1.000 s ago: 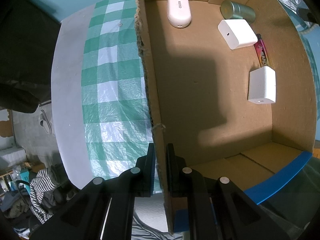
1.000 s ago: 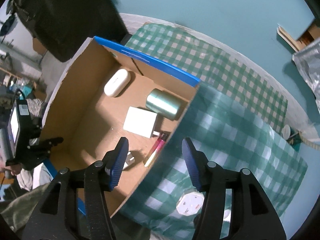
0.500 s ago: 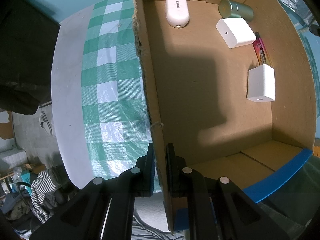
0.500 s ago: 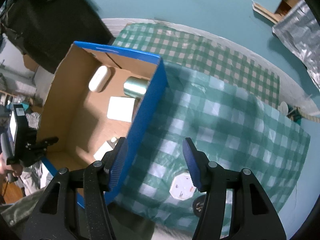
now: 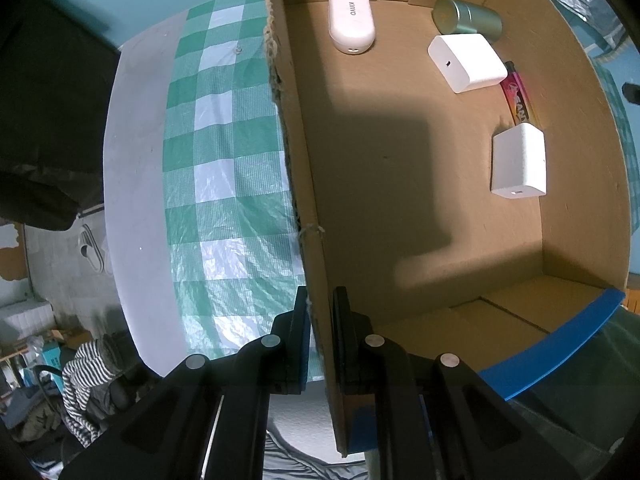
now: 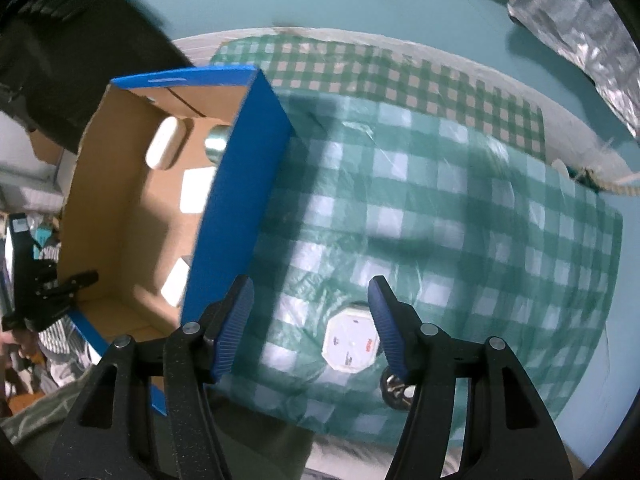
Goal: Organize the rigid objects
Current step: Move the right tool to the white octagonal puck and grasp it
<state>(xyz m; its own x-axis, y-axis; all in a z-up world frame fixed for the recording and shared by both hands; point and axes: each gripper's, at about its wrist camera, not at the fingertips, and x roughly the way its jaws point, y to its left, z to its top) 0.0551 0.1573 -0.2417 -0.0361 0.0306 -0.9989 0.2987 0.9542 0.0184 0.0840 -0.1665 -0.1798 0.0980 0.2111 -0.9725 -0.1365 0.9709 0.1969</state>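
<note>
On the checked cloth (image 6: 460,208), the octagonal socket (image 6: 351,343) lies flat, face up.

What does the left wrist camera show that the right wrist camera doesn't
Only the left wrist view shows the pink tube along the box wall and the left gripper clamped on the box's edge. Only the right wrist view shows the octagonal white plug and a small metal piece on the checked cloth, under the open right gripper. Both show the cardboard box, its white case, green can and two white chargers.
</note>
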